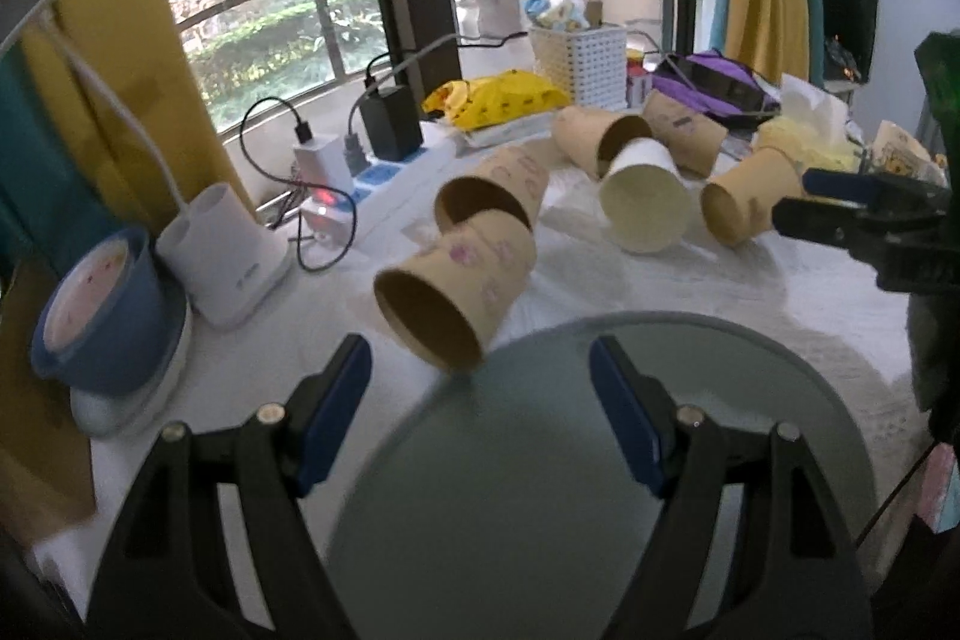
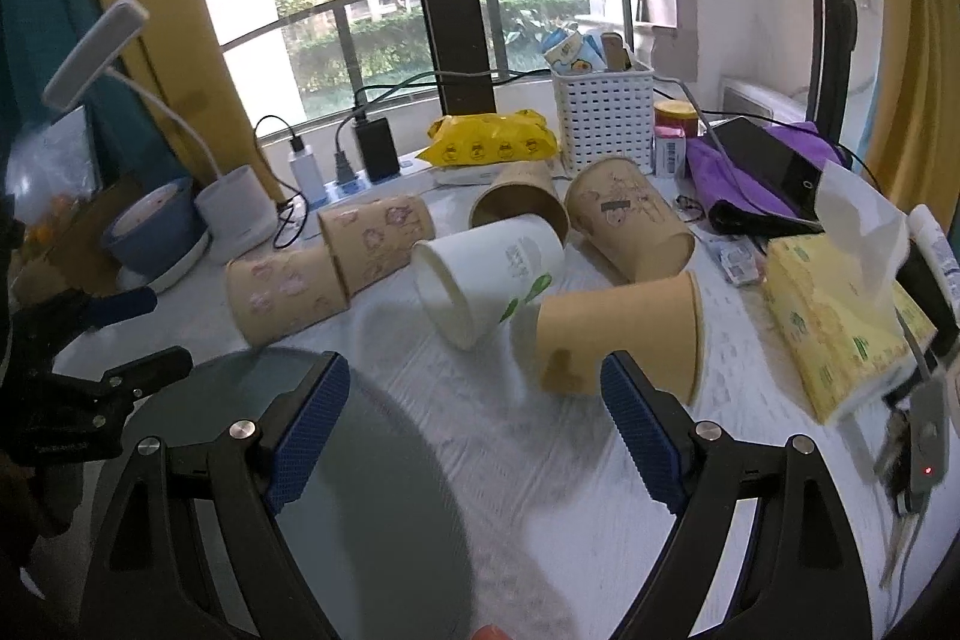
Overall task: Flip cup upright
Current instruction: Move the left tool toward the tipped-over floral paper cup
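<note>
Left hand-held gripper (image 1: pixel 480 376) spread wide, empty, tipped brown cup (image 1: pixel 453 295) lying just ahead between its fingers

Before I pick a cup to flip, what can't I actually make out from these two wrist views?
- Rear brown cup: right view, white cup hides its mouth.
- Prints on the nearest brown cup: left view, blurred.
- Items in the white basket: both views, too small.
- Gray round mat: both views, near edge cut off behind the open left gripper and right gripper.
</note>
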Demonstrator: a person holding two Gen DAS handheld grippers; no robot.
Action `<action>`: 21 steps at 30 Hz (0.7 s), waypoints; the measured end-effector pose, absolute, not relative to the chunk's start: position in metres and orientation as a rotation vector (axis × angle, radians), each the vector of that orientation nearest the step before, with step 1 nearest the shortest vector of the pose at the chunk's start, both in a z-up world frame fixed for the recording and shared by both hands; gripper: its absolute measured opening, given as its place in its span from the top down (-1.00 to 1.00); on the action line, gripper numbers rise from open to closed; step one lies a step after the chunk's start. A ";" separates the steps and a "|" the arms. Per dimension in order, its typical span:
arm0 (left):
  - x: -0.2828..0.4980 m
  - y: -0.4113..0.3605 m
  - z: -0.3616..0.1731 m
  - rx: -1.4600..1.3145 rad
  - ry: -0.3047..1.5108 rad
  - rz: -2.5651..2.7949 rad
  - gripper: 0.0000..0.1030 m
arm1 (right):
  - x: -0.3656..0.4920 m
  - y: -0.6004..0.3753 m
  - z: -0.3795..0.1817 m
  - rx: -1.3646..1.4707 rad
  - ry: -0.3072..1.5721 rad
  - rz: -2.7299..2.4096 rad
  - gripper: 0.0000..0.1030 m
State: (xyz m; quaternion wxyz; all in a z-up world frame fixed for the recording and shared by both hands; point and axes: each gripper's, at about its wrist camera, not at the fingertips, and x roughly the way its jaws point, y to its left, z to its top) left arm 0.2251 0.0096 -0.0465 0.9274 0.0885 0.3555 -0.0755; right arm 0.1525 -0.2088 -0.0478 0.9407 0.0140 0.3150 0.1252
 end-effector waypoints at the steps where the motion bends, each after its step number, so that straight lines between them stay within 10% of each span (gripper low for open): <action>1: 0.233 0.011 -0.047 0.194 0.731 -0.159 -0.48 | 0.157 -0.209 -0.048 0.031 0.644 0.256 -0.71; 21: 0.340 0.006 -0.088 0.385 0.979 -0.335 -0.48 | 0.199 -0.209 -0.055 0.068 0.674 0.286 -0.71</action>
